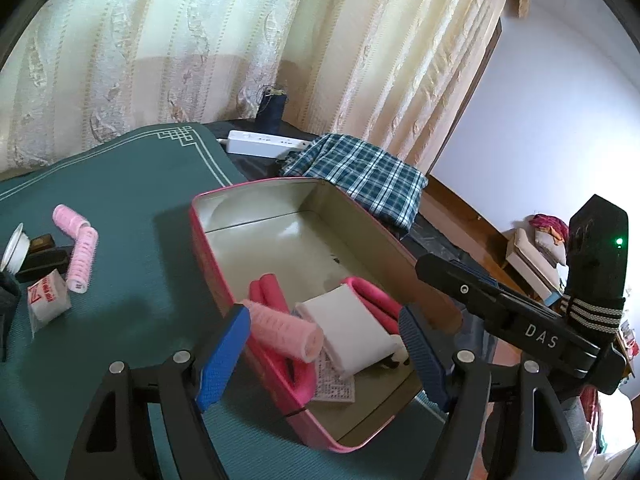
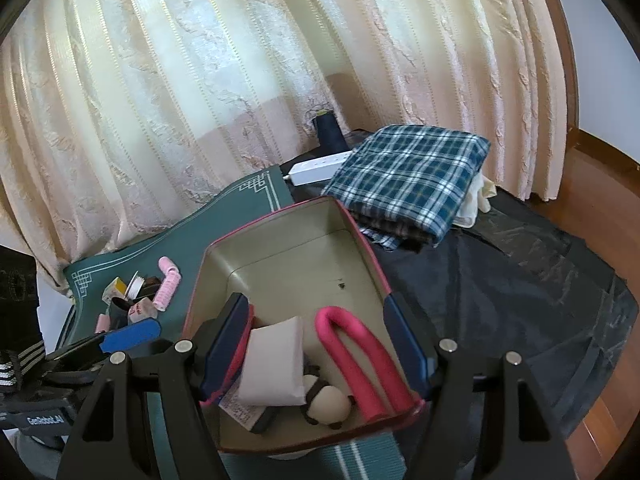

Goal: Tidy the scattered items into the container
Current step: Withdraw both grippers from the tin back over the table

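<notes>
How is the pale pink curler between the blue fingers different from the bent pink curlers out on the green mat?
The pale pink curler sits over the pink tin's near wall, above the things inside; the bent pink curlers lie outside it on the green mat. The first is one straight roll; the others form an angled line. The first is blurred; the others look sharp. Both look like ribbed pink hair rollers.

Open pink metal tin [image 2: 372, 268] w/ cream lining is sitting on green bordered mat [image 1: 120, 184]; white pad [image 2: 276, 364], bent pink foam roller [image 2: 360, 356] & small panda toy [image 2: 328, 400] are lying inside. Pale pink hair rollers [image 1: 78, 248] are lying left of tin; folded blue plaid cloth [image 2: 408, 176] & white power strip [image 1: 264, 142] are lying behind it.
</notes>
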The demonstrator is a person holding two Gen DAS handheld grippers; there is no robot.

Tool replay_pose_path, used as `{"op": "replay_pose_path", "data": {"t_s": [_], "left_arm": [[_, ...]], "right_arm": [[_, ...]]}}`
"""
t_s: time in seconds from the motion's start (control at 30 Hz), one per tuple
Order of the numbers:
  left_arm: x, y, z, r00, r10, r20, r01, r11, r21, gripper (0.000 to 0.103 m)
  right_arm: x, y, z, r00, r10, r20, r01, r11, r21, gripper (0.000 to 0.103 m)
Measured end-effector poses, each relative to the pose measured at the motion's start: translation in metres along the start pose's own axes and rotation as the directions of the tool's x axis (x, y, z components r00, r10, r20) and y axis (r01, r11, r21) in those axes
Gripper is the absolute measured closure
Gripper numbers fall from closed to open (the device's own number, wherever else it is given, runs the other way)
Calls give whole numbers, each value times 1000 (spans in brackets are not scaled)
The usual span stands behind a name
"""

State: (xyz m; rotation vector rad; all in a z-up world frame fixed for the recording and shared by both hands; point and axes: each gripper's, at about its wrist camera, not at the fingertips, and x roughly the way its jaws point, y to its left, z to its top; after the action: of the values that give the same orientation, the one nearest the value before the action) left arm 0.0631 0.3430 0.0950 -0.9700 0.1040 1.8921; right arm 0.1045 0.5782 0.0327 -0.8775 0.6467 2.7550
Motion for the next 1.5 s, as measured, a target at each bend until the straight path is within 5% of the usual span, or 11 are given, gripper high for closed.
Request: {"op": "replay_pose_path", "data": {"t_s": [0.8,1.5], "left_arm": [[-68,91,-26,991,110,78,-99,985,-142,25],[-141,213,-67,945,313,98,-265,904,-335,25]], "right_arm": [[9,109,-16,993,114,-36,-119,979,-167,25],[46,207,-56,970,172,-174,-219,928,-302,24]]}}
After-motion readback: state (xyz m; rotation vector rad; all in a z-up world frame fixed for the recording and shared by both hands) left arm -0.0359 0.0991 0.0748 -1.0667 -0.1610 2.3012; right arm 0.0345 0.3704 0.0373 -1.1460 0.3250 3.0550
